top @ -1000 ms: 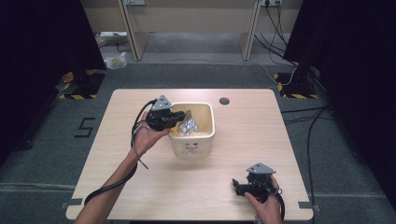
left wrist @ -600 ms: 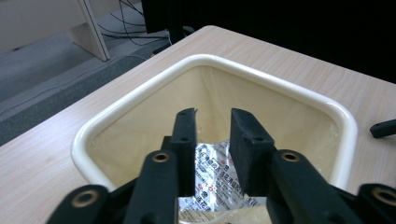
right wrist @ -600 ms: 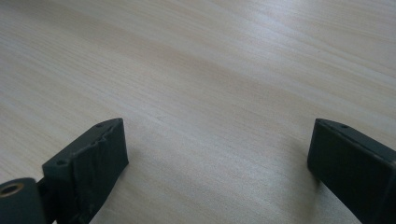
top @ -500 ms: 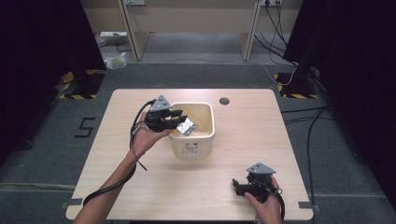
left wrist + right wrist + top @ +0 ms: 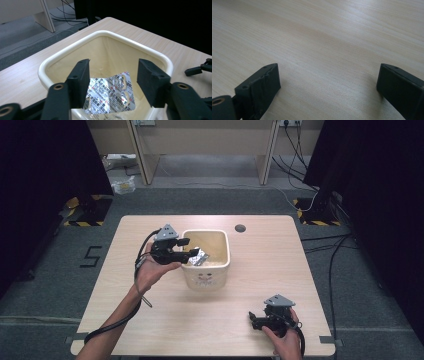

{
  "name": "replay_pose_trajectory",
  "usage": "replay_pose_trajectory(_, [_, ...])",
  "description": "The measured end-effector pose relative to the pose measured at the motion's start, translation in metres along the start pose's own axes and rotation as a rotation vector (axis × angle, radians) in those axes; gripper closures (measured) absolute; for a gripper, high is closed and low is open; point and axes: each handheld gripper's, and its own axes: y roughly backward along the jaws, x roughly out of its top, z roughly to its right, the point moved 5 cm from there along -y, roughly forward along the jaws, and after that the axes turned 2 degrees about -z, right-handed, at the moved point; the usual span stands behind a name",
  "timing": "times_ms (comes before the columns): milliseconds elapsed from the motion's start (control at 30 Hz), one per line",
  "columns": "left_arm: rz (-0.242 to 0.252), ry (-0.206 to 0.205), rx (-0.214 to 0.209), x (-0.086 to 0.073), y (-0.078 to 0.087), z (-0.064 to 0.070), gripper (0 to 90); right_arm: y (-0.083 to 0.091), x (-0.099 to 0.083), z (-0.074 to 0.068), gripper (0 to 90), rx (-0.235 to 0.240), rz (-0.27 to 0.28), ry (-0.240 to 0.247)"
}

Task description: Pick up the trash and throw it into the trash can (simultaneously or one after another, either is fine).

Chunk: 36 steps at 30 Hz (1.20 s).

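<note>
Left tongs (image 5: pixel 111 85) apart over tub (image 5: pixel 50 62), pill pack (image 5: pixel 110 93) dropping in; pull back clear of the rim. Right tongs (image 5: pixel 328 87) apart, idle on bench (image 5: pixel 324 32).

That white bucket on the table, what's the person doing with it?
A person holds a claw tool in each hand. The left claw is above the cream bin with its jaws open, and a silver pill pack shows in the gap between them, over the bin's inside. Whether it is falling or already lying in the bin can't be told. The right claw is low by the table's near edge, open, holding nothing.
</note>
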Motion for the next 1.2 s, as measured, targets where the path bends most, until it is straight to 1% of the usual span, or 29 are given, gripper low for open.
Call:
replay_pose_trajectory(233, [0.016, 0.036, -0.009, -0.002, 0.012, 0.001, 29.6, 0.000, 0.000, 0.000, 5.2, 0.000, 0.001, 0.002])
replay_pose_trajectory(367, [0.028, 0.050, -0.021, -0.005, 0.019, 0.003, 26.3, 0.000, 0.000, 0.000, 5.2, 0.000, 0.000, -0.001])
replay_pose_trajectory(533, [0.042, 0.054, -0.021, -0.009, 0.028, 0.003, 24.6, 0.000, 0.000, 0.000, 5.2, 0.000, 0.000, -0.001])
replay_pose_trajectory(700, [0.045, 0.052, -0.021, -0.016, 0.036, 0.003, 23.9, 0.000, 0.000, 0.000, 5.2, 0.000, 0.000, -0.001])
replay_pose_trajectory(1000, [0.045, 0.045, -0.015, -0.030, 0.049, 0.005, 23.7, 0.000, 0.000, 0.000, 5.2, 0.000, 0.000, -0.001])
replay_pose_trajectory(1200, [0.047, 0.054, -0.019, -0.041, 0.056, 0.005, 22.8, 0.000, 0.000, 0.000, 5.2, 0.000, 0.000, -0.001])
